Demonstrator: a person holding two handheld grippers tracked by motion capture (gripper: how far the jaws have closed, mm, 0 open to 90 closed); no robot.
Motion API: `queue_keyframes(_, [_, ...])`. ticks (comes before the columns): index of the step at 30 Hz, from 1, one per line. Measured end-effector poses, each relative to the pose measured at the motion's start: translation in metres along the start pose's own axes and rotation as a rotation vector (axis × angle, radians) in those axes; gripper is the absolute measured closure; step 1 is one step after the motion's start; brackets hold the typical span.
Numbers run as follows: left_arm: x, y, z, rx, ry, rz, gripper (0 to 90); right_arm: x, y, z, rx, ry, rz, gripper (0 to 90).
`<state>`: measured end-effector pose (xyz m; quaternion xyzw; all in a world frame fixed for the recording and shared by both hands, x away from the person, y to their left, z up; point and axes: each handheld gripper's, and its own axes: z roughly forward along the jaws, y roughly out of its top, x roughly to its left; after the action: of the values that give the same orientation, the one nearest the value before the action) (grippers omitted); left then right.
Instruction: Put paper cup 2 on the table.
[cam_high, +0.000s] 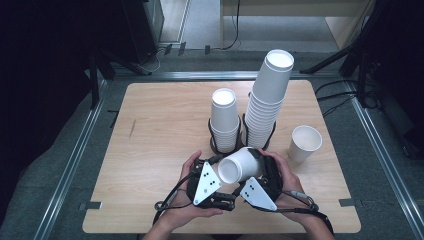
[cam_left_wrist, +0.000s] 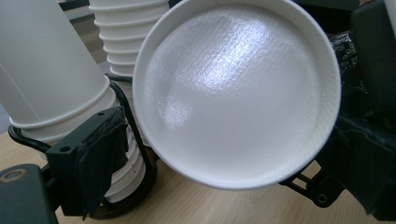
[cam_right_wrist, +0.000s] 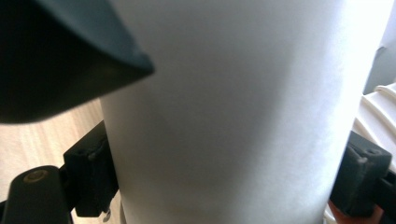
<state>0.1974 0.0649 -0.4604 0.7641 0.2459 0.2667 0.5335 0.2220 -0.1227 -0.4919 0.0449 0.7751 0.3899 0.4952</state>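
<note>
A white paper cup (cam_high: 241, 165) lies on its side in the air between both hands, low over the table's near middle. My right gripper (cam_high: 262, 169) is shut on it: in the right gripper view the cup wall (cam_right_wrist: 224, 107) sits between both pads (cam_right_wrist: 88, 172), which touch it on either side. My left gripper (cam_high: 219, 162) stands open at the cup's other end. In the left gripper view that round end (cam_left_wrist: 238, 93) faces the camera. One black finger (cam_left_wrist: 95, 161) stands clear of its rim, and the other finger is hidden behind the cup.
Two stacks of white cups stand in black wire holders behind the hands, a short stack (cam_high: 223, 120) and a tall leaning stack (cam_high: 267, 95). A single upright cup (cam_high: 304, 142) stands to the right. The wooden table (cam_high: 150, 150) has bare room on the left.
</note>
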Motion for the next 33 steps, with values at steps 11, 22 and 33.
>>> queue_keyframes(11, [-0.0013,-0.0008,-0.0027,-0.03,-0.023,0.036,6.1,0.0036,0.0033,-0.0012,-0.025,0.06,0.014,13.0])
queue_keyframes(22, [-0.0014,-0.0021,-0.0043,-0.041,-0.027,0.064,9.2,0.0054,0.0044,-0.0022,-0.027,0.128,0.036,12.8])
queue_keyframes(33, [-0.0021,-0.0025,-0.0048,-0.049,-0.036,0.071,17.8,0.007,0.0043,-0.0023,-0.033,0.153,0.031,12.7])
